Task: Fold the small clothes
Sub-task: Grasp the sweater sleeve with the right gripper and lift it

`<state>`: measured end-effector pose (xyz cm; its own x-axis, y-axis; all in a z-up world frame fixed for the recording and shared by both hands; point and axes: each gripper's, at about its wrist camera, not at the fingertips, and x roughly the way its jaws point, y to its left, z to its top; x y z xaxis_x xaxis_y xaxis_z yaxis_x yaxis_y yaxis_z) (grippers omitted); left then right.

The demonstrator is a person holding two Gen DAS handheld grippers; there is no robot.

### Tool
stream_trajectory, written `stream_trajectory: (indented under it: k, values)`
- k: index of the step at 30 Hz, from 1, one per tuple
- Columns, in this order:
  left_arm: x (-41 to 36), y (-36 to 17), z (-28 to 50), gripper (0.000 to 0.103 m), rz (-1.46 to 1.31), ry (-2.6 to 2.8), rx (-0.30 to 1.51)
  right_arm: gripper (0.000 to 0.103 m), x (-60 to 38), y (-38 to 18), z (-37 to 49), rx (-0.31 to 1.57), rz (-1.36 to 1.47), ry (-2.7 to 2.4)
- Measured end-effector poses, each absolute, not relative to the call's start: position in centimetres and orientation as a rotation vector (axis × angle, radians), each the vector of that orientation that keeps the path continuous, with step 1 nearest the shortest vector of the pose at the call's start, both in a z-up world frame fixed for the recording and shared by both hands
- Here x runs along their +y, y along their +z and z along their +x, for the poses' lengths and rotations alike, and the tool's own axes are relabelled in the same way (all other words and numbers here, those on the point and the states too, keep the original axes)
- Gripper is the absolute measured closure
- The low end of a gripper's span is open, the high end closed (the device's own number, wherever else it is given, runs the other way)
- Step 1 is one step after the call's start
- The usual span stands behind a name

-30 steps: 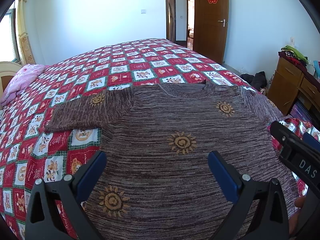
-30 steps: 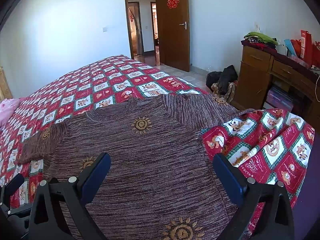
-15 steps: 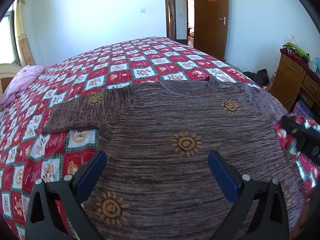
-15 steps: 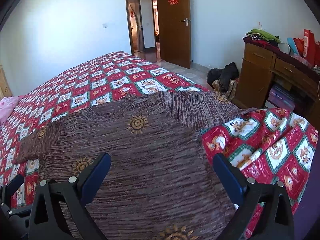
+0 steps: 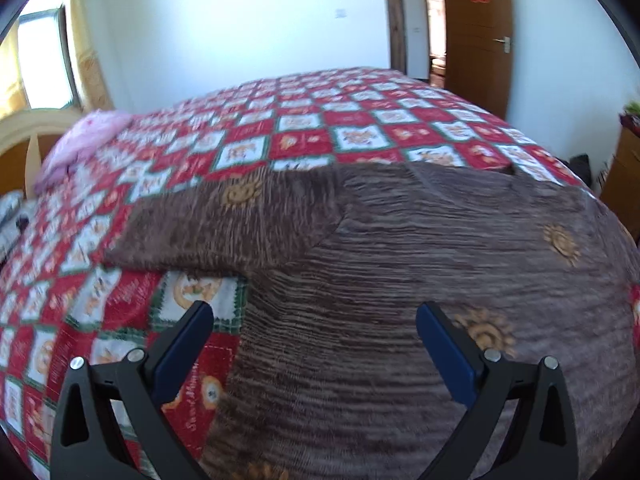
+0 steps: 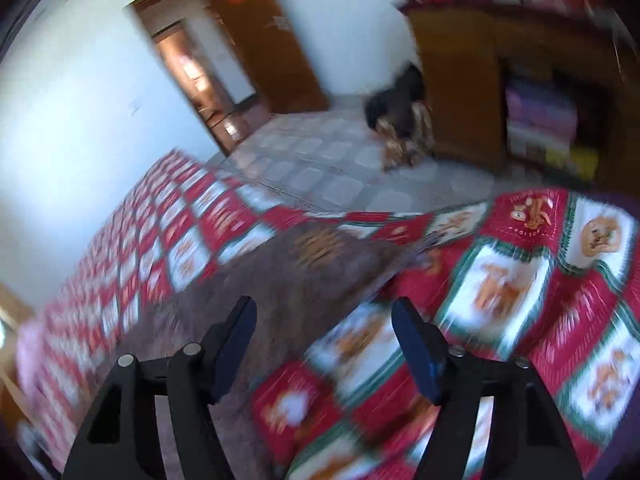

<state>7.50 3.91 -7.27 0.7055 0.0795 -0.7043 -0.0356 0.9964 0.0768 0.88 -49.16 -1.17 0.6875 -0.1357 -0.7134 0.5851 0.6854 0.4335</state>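
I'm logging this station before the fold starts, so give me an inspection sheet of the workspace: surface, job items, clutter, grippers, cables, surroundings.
Surface: bed under a red, white and green patchwork quilt.
Job's things: brown knit sweater with sun motifs lies flat on the quilt, one sleeve spread out sideways.
Clutter: pink cloth near the headboard; dark heap on the floor.
Grippers: left gripper open, holding nothing, over the sweater's edge; right gripper open, holding nothing, view motion-blurred.
Cables: nothing seen.
Surroundings: white walls, wooden door open, window, wooden cabinet with items stacked on top.
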Motion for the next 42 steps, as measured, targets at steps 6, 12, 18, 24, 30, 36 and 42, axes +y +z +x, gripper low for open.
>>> stream_trajectory:
  k: [6,12,18,24,30,36,42]
  values:
    - [4.4,-9.9,8.6,0.0,0.022,0.1,0.823,0.033,-56.1,-4.7,2.9,0.753,0.863,-0.525]
    - [5.0,-10.6,9.3,0.0,-0.052,0.069,0.881,0.04,-57.0,-6.7,6.4,0.854,0.831,-0.542]
    - [4.8,-10.9,9.4,0.0,-0.05,0.067,0.877,0.045,-57.8,-8.1,8.7,0.993,0.816,-0.634]
    - [5.0,-11.0,9.6,0.0,-0.065,0.057,0.87,0.097,-57.9,-9.3,8.5,1.064,0.829,-0.617]
    - [5.2,-11.1,9.4,0.0,-0.076,0.045,0.858,0.099,-56.2,-6.4,7.4,0.922,0.764,-0.57]
    - [5.3,-11.1,9.3,0.0,-0.082,0.039,0.848,0.099,-49.3,0.5,7.5,0.777,0.592,-0.449]
    - [5.3,-11.1,9.2,0.0,-0.088,0.033,0.838,0.099,-39.1,3.3,9.0,0.74,0.479,-0.261]
